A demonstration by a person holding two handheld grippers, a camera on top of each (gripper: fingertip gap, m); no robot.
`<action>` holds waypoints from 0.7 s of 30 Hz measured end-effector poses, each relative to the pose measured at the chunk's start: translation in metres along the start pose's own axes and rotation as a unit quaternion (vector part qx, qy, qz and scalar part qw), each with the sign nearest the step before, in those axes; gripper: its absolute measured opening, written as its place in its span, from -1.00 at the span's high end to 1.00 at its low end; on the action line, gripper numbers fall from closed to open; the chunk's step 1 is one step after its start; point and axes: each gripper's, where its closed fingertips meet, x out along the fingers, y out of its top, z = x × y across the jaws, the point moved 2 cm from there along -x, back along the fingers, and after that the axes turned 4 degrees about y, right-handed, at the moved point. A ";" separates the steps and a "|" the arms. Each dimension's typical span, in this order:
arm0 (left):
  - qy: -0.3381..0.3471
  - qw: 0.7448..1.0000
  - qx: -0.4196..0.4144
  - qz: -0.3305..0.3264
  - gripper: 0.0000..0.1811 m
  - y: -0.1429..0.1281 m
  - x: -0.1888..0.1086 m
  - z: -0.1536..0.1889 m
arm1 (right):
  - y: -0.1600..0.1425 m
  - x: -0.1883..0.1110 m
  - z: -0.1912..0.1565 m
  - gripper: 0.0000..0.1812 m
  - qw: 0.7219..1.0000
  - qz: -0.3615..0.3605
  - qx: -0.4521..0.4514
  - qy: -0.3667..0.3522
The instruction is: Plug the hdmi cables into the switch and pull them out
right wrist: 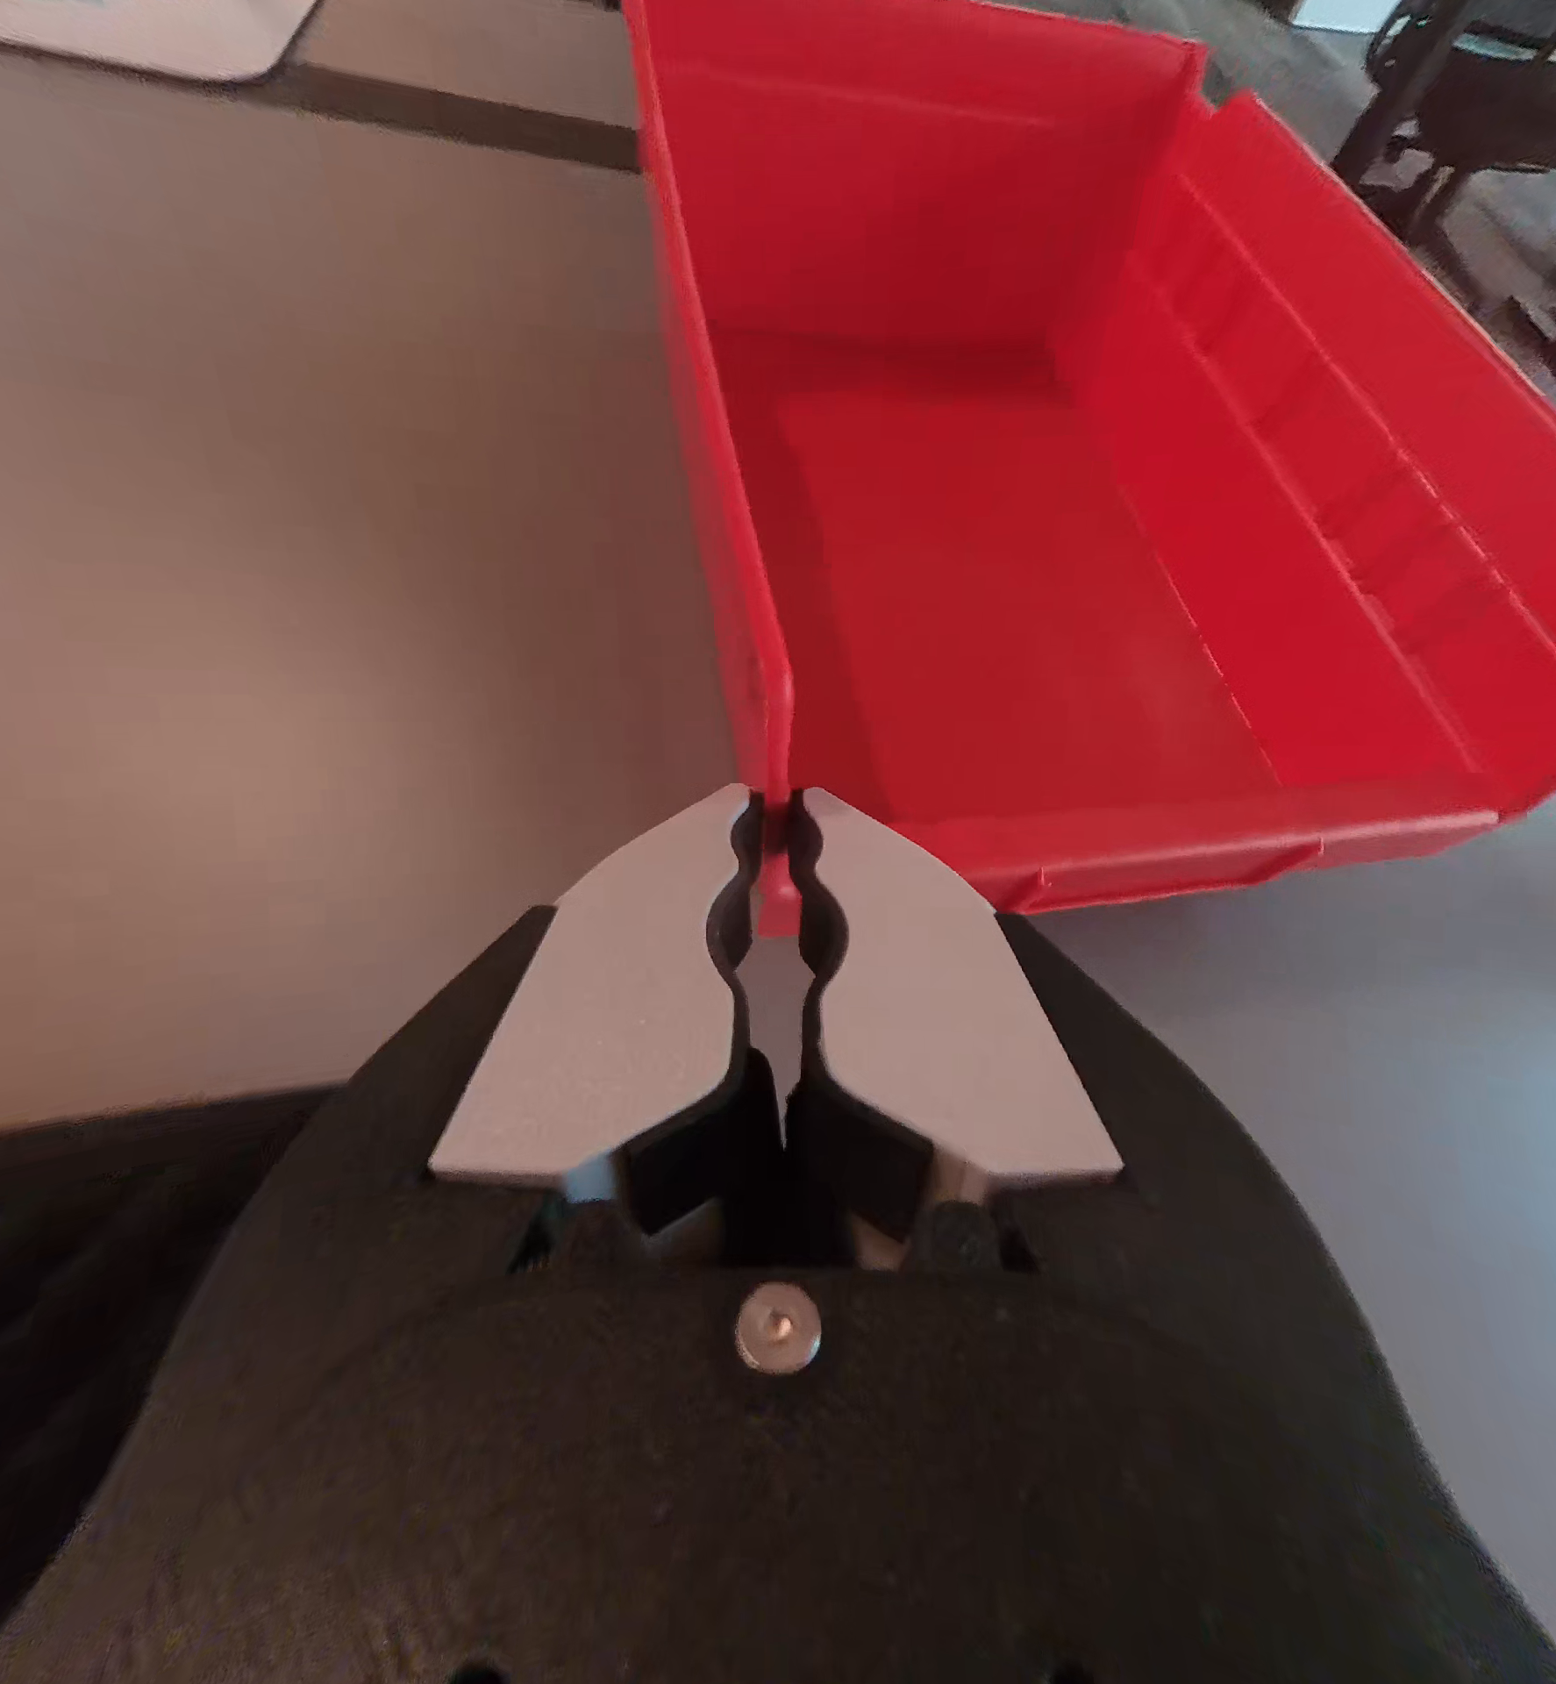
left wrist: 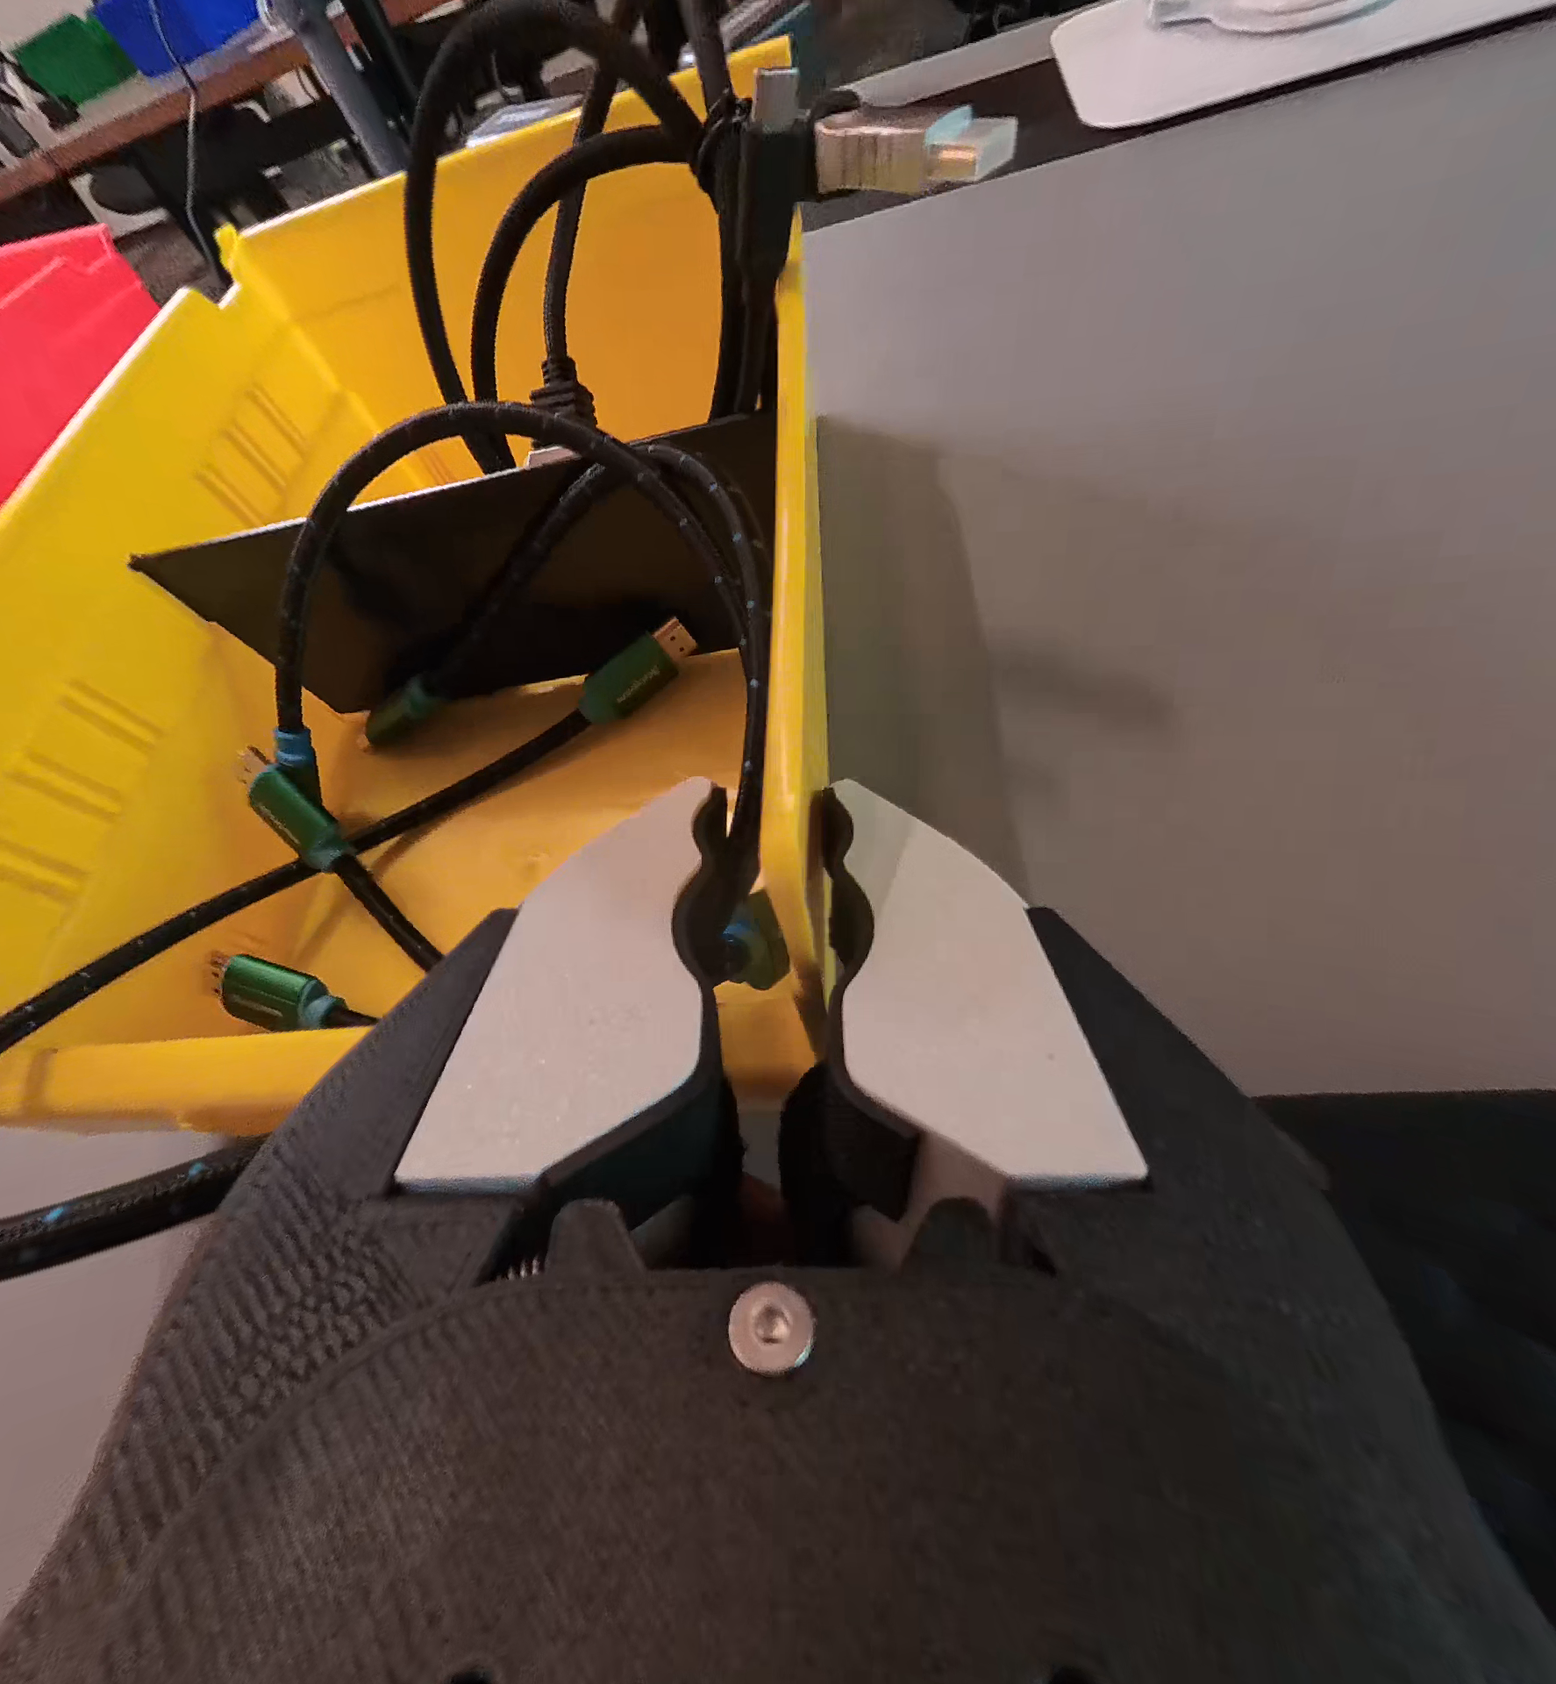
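**Both grippers at bin walls; cables and switch in the yellow bin**

The counter (left wrist: 1212,547) fills the right half of the left wrist view as a plain grey surface. The yellow bin (left wrist: 118,729) occupies the left and centre of that frame, and its right wall runs from the upper centre down to the gripper. The red bin (right wrist: 1029,592) fills the upper right of the right wrist view; nothing lies in the part of it that shows.

The switch (left wrist: 501,583), a flat black box, leans tilted against the far end of the yellow bin, centre frame. Braided black hdmi cables (left wrist: 519,756) lie loose across the bin floor with their green plugs (left wrist: 629,683) unconnected; one plug lies just below the switch, long axis pointing to the upper right.

The left gripper (left wrist: 765,802) straddles the right wall of the yellow bin, jaws narrow but with a gap showing; a cable loop and one green plug (left wrist: 761,948) sit inside that gap. Whether the pads press the wall cannot be determined.

The right gripper (right wrist: 776,802) is closed on the near corner of the red bin's left wall.

Assessment: the switch and plugs lie ahead and left of the left gripper, which is the nearer one; no plugging appears done.
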 end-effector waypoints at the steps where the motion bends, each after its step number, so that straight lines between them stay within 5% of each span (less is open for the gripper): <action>1: -0.001 1.000 0.003 0.000 0.79 0.000 -0.002 0.001 | -0.002 -0.005 -0.006 0.94 1.000 -0.009 -0.012 0.012; 3: -0.013 1.000 -0.001 -0.002 0.78 -0.001 -0.006 0.002 | 0.003 -0.015 -0.015 0.92 0.998 -0.014 -0.037 0.039; 7: -0.117 0.991 -0.053 0.043 0.54 0.020 -0.034 0.007 | 0.066 -0.056 -0.036 0.39 0.984 0.143 -0.043 0.096; 12: -0.216 0.962 -0.087 0.144 0.02 0.081 -0.067 -0.015 | 0.133 -0.100 -0.099 0.28 0.898 0.377 -0.059 0.217; 16: -0.252 0.962 0.010 0.103 -0.06 0.107 -0.025 -0.048 | 0.132 -0.086 -0.175 0.14 0.814 0.416 -0.048 0.402; 21: -0.271 0.957 0.076 -0.075 0.07 0.102 0.071 -0.080 | 0.115 -0.059 -0.213 0.07 0.770 0.384 0.025 0.509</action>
